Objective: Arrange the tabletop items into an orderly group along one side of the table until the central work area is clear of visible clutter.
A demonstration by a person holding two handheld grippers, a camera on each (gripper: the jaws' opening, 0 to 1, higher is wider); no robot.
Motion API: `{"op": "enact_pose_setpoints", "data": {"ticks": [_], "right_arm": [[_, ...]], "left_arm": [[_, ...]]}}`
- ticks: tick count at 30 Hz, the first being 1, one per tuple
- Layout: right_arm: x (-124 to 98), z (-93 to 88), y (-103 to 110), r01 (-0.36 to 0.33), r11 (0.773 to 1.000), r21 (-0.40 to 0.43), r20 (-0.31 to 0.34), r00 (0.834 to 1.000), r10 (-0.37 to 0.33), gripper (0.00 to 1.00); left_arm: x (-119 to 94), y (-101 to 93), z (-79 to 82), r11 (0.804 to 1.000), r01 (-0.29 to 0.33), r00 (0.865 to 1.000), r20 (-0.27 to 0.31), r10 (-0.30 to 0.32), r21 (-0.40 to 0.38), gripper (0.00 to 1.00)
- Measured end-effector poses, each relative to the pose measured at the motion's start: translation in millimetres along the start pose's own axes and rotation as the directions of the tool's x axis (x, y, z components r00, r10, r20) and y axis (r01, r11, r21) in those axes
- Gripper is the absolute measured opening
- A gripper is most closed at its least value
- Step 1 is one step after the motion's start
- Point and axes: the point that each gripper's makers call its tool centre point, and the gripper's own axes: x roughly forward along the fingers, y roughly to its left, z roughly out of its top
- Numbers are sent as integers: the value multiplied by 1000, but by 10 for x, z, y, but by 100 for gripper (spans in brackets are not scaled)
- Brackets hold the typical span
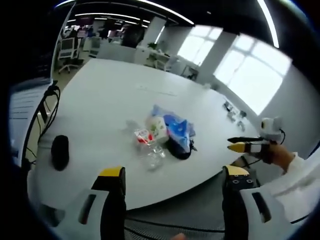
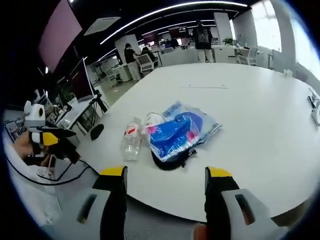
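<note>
A cluster lies on the white table (image 1: 110, 95): a clear plastic bottle (image 1: 149, 146) with a red label, a white packet (image 1: 157, 127), a blue printed bag (image 1: 178, 131) and a black item (image 1: 176, 151) under it. A black oval object (image 1: 60, 151) sits apart, near the table edge. My left gripper (image 1: 173, 175) hovers open at the near edge, nothing between its fingers. My right gripper (image 2: 166, 174) is open too, short of the bottle (image 2: 131, 140), blue bag (image 2: 177, 129) and black item (image 2: 167, 161). Each gripper appears in the other's view, right gripper (image 1: 248, 145) and left gripper (image 2: 47, 137), off the table.
Black cables (image 1: 42, 117) hang off one table edge. Small items (image 1: 234, 112) lie along the far side by the windows. The black oval object (image 2: 96, 131) sits near the edge. Office chairs (image 1: 67, 50), desks and standing people (image 2: 131, 55) are beyond the table.
</note>
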Motion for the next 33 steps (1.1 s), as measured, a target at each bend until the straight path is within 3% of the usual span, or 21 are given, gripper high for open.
{"op": "enact_pose_setpoints", "data": {"ticks": [6, 10, 16, 33], "right_arm": [[115, 130, 106, -50, 997, -58, -5, 999, 49, 60], [255, 145, 208, -98, 992, -74, -34, 995, 96, 60], [393, 158, 347, -154, 982, -110, -55, 987, 148, 59], [645, 180, 687, -255, 951, -172, -103, 965, 241, 59]], "left_arm": [[71, 24, -6, 999, -26, 1000, 10, 26, -24, 76], [-23, -3, 19, 997, -47, 997, 57, 51, -61, 76], [-86, 47, -138, 993, -81, 996, 37, 85, -86, 76], [-406, 148, -231, 977, -151, 983, 86, 165, -150, 75]]}}
